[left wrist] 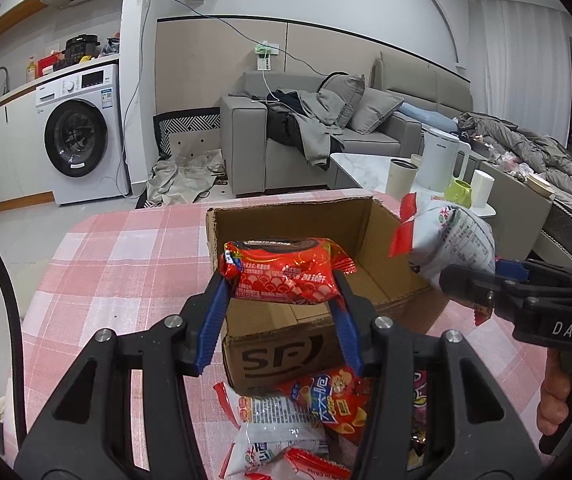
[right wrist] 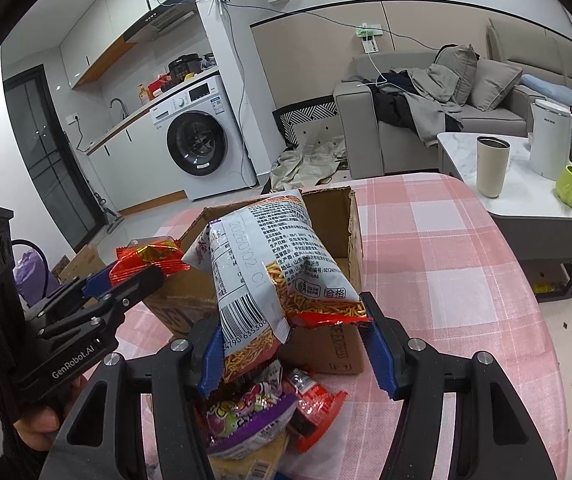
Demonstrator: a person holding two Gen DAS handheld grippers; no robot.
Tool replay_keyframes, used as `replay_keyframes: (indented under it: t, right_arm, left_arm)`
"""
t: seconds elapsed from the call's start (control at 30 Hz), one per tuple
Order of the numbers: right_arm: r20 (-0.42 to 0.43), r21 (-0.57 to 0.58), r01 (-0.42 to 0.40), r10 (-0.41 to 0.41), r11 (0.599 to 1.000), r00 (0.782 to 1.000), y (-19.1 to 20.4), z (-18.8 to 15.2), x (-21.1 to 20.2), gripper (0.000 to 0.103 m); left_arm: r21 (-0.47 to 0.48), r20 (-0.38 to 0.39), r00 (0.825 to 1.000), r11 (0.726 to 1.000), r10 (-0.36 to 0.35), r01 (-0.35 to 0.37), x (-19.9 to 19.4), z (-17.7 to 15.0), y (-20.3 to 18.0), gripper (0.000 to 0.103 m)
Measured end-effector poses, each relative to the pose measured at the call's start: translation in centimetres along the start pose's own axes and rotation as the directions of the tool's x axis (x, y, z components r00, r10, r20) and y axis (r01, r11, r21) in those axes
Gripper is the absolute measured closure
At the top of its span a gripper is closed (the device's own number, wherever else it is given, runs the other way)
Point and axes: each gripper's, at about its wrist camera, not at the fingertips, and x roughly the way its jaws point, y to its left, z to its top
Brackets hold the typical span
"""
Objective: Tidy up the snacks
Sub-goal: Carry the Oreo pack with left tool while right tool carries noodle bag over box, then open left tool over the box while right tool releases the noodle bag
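Cardboard, brown and open-topped: the box (left wrist: 286, 320) stands on the pink checked cloth (left wrist: 126, 264), and the part of its floor that shows is bare.

The left gripper (left wrist: 284, 284) hangs over the box's near wall, its blue fingers (left wrist: 216, 312) spread about as wide as the red pack (left wrist: 286, 272) they pinch by its two ends. The pack lies level, above the box's near edge.

The right gripper (right wrist: 291, 344) is at the box's right side. Its fingers (right wrist: 379, 356) stand wide, clamped on the lower end of a white bag (right wrist: 270, 264) of orange sticks, which rises tilted in front of the box; from the left wrist view that bag (left wrist: 445, 236) is above the box's right wall.

More snacks lie on the cloth in front of the box: a white pack (left wrist: 278, 432), a red pack with blue lettering (left wrist: 333, 404) and a purple-rimmed one (right wrist: 246, 416).
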Motion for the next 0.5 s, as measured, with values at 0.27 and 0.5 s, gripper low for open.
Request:
replay_keyframes:
  t: [0.27,0.5]
  right_arm:
    - [-0.002,-0.006,0.015,-0.015,1.000,1.000,0.1,0.8,1.6,0.042]
    - [0.001,-0.023,0.006,-0.006,1.000,1.000,0.2,1.2,2.3,0.040]
  left_arm:
    - [0.006,-0.034,0.999,1.000,0.007,-0.006,3.1,0.0,-0.5,0.056]
    - [0.018,-0.053,0.998,1.000,0.014,-0.013,4.4,-0.3,-0.3,0.055]
